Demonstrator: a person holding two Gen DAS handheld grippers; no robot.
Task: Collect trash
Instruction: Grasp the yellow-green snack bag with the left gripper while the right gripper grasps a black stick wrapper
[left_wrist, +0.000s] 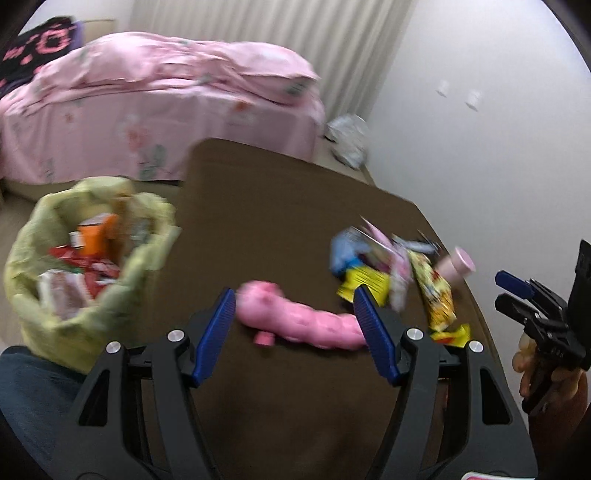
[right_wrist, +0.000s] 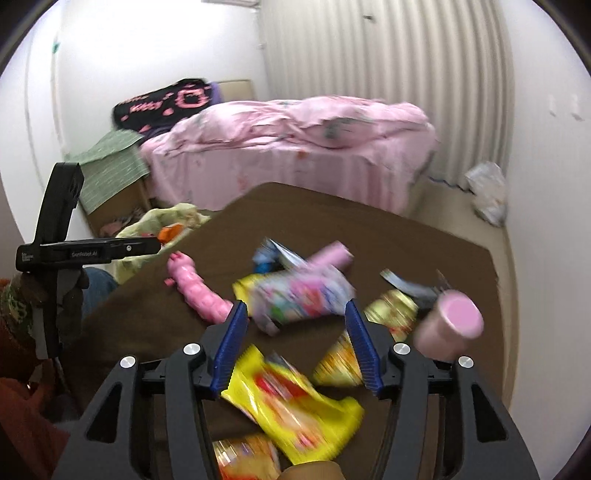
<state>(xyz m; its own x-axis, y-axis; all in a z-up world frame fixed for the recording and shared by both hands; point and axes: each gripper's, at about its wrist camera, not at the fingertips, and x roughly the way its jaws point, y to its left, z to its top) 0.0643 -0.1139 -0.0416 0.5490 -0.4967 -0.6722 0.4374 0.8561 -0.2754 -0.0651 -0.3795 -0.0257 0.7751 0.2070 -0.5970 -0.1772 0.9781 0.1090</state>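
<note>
A pink pig-shaped toy (left_wrist: 299, 319) lies on the brown table (left_wrist: 266, 214), just beyond my open, empty left gripper (left_wrist: 295, 314). A pale green trash bag (left_wrist: 85, 258) holding wrappers stands off the table's left edge. Several snack wrappers (left_wrist: 373, 266) and a pink cup (left_wrist: 456, 266) lie at the right. In the right wrist view my open, empty right gripper (right_wrist: 293, 325) hovers over a yellow wrapper (right_wrist: 291, 410) and a colourful packet (right_wrist: 295, 295). The pink cup (right_wrist: 448, 328) lies at its right, and the pig toy (right_wrist: 195, 288) and trash bag (right_wrist: 159, 225) are to the left.
A bed with pink bedding (left_wrist: 166, 103) stands behind the table. A white plastic bag (left_wrist: 347, 140) sits on the floor by the wall. The table's far half (right_wrist: 369, 229) is bare brown cloth. My right gripper shows at the right edge of the left wrist view (left_wrist: 524, 295).
</note>
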